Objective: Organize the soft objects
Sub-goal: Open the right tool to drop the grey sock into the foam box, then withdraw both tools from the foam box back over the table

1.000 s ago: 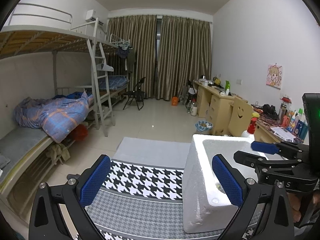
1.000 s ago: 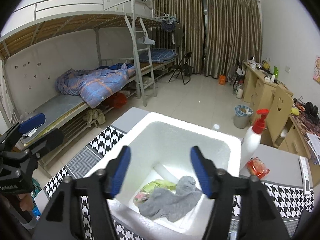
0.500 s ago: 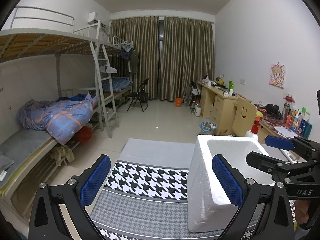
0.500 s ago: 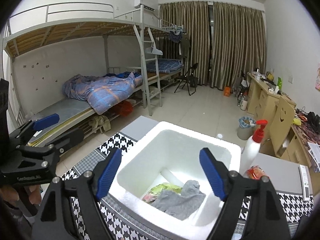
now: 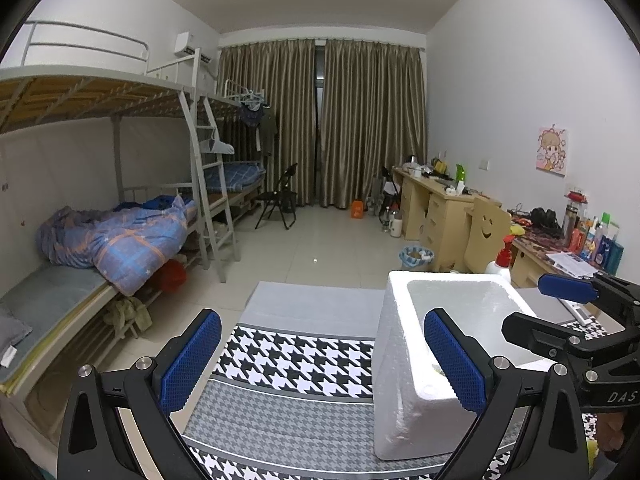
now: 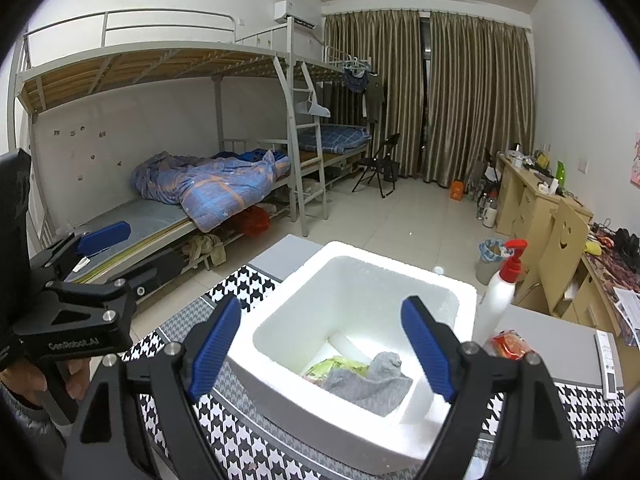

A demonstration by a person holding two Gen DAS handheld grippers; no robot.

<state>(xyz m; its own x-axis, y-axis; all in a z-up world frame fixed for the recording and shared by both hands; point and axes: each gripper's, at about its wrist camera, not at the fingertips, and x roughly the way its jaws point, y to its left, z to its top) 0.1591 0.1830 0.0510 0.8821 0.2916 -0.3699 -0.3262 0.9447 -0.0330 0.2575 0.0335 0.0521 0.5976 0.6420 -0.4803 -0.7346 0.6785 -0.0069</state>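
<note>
A white foam box (image 6: 304, 292) stands on a houndstooth tablecloth (image 6: 240, 284). Inside it lie a grey cloth (image 6: 368, 380) and a green-yellow soft item (image 6: 340, 366). My right gripper (image 6: 322, 354) is open and empty, held above the box's near side. My left gripper (image 5: 322, 360) is open and empty, left of the box (image 5: 400, 360), over the cloth (image 5: 300, 360). The right gripper also shows in the left wrist view (image 5: 552, 312), and the left gripper shows in the right wrist view (image 6: 116, 256).
A white pump bottle with a red top (image 6: 500, 292) and a red packet (image 6: 510, 344) sit right of the box. A remote (image 6: 608, 364) lies at the table's right edge. Bunk beds (image 6: 180, 200) stand on the left and desks (image 6: 532, 200) on the right.
Both grippers have pulled back and risen a little from the box, still open. The box contents have not moved.
</note>
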